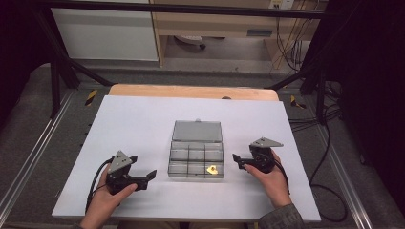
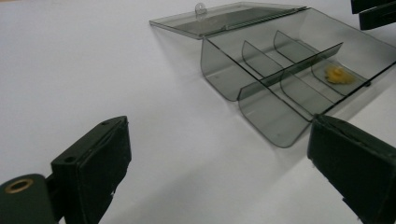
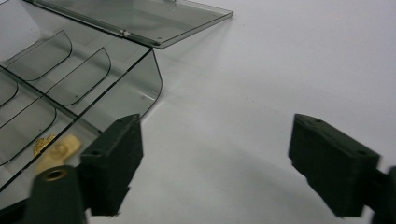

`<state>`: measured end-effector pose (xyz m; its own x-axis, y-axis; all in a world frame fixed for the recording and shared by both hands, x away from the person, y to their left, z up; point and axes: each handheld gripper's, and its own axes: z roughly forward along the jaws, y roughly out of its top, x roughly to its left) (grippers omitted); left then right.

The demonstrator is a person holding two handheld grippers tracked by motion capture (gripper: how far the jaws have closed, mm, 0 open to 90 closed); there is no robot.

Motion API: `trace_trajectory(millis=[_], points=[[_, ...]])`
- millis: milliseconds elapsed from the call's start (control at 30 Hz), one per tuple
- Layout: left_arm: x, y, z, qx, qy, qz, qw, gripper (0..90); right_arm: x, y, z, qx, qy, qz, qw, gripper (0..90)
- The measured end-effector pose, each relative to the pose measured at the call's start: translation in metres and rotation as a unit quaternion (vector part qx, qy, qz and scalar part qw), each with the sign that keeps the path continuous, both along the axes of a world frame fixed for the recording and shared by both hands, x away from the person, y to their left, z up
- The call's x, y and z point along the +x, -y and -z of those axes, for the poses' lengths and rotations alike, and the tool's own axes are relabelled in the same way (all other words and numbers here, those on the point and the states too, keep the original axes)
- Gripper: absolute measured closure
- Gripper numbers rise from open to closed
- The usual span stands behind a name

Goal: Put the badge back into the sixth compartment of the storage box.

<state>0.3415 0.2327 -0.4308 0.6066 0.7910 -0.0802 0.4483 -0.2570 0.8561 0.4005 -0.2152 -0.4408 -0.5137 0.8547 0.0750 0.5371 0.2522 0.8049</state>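
1. Tabletop, white and wide, is carrying everything; it is lying bare toward its far corners and along both side edges, giving open room for sweeping either hand outward.

2. Organizer box of smoky clear plastic is sitting near the middle, a little toward the near edge, with its lid lying flat open toward the far edge. It is likely light and stiff but slick, so it is probably going to slide if pushed from one side. Its thin walls are offering the best hold, pinched across an outer wall, or the lid taken at its front lip by the small tab.

3. Left tool is resting in the person's left hand just beside the box's left wall, toward the near left corner, jaws standing wide with nothing between them. In the left gripper view the rounded box corner is lying ahead of the right jaw.

4. Right tool is sitting near the box's right wall, jaws standing apart and holding nothing, only bare tabletop showing between them in the right gripper view.

5. Small yellow piece is lying in the near right compartment, close to the right tool. It is looking tiny, light and perhaps delicate; the dividers are leaving little room for jaws, so a narrow pinch from above is seeming wise.
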Motion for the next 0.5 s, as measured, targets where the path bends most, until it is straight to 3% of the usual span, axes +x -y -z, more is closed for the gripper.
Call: trace_trajectory(millis=[133,400,500], points=[[0.012,-0.001,0.004,0.007,-0.003,0.001,1.0,9.7,0.002,-0.003,0.0,0.007,0.002,-0.01,0.9999,32.1],[0.048,0.002,0.005,0.024,-0.01,0.004,0.9996,18.1,0.021,-0.011,0.002,-0.027,0.004,-0.032,0.9991,47.1],[0.062,0.002,0.004,0.006,-0.026,0.003,0.9996,24.4,0.029,-0.011,0.002,-0.025,0.004,-0.033,0.9991,50.7]])
